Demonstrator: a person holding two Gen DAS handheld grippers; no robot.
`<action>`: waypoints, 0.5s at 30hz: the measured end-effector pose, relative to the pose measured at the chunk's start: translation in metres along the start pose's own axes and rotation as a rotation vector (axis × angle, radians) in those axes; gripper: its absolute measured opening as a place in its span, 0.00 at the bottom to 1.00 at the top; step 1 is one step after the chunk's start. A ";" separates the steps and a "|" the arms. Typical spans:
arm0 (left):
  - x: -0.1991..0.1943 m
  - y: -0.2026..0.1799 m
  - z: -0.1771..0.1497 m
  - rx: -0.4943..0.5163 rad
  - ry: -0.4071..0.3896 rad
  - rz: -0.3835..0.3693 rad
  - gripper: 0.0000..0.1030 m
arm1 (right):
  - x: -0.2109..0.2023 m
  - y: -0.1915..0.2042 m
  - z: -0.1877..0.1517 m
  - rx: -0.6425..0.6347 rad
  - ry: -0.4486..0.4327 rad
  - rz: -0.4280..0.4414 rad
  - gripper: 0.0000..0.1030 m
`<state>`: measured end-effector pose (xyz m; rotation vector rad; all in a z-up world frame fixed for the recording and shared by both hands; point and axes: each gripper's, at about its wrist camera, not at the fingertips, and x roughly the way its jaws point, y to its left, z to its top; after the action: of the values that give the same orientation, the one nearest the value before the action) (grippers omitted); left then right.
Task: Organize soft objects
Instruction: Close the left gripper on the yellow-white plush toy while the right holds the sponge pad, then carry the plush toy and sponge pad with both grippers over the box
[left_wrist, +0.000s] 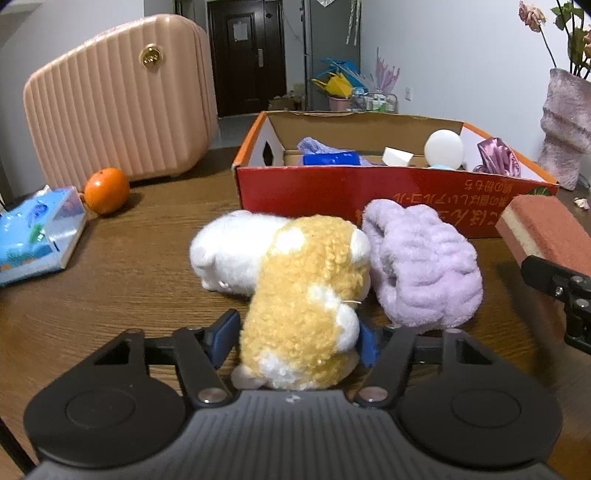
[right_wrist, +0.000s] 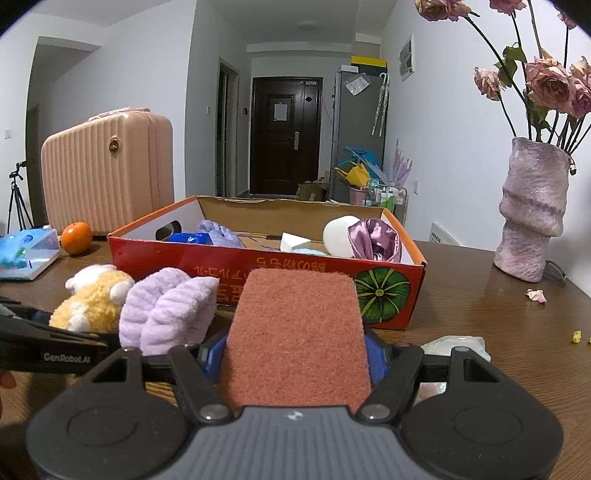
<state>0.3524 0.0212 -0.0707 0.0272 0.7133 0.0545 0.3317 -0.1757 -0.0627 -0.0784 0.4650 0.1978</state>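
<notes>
Left gripper (left_wrist: 295, 339) squeezing plush toy (left_wrist: 306, 302), right gripper (right_wrist: 297, 354) — sponge (right_wrist: 295, 332) clamped

On my left hand-held gripper (right_wrist: 55, 332) I read "GenRobot.AI" in pale letters. The red cardboard box (right_wrist: 295, 269) carries orange Japanese print, upside down to me, which I cannot make out.

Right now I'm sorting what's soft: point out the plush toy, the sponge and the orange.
plush toy (left_wrist: 303, 295), left wrist view, its tan curly back.
sponge (right_wrist: 295, 332), right wrist view, its reddish scouring face.
orange (left_wrist: 106, 190), left wrist view, its middle.
</notes>
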 end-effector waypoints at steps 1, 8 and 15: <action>-0.001 0.001 0.000 -0.002 -0.001 -0.009 0.55 | 0.000 0.000 0.000 -0.001 0.000 0.001 0.68; -0.007 -0.003 -0.001 0.013 -0.031 0.006 0.51 | 0.000 0.000 0.000 0.001 -0.004 0.004 0.68; -0.020 -0.003 -0.002 0.008 -0.100 0.034 0.51 | -0.003 0.001 -0.001 -0.003 -0.019 0.004 0.68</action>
<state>0.3362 0.0168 -0.0589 0.0491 0.6134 0.0824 0.3282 -0.1750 -0.0623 -0.0783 0.4461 0.2029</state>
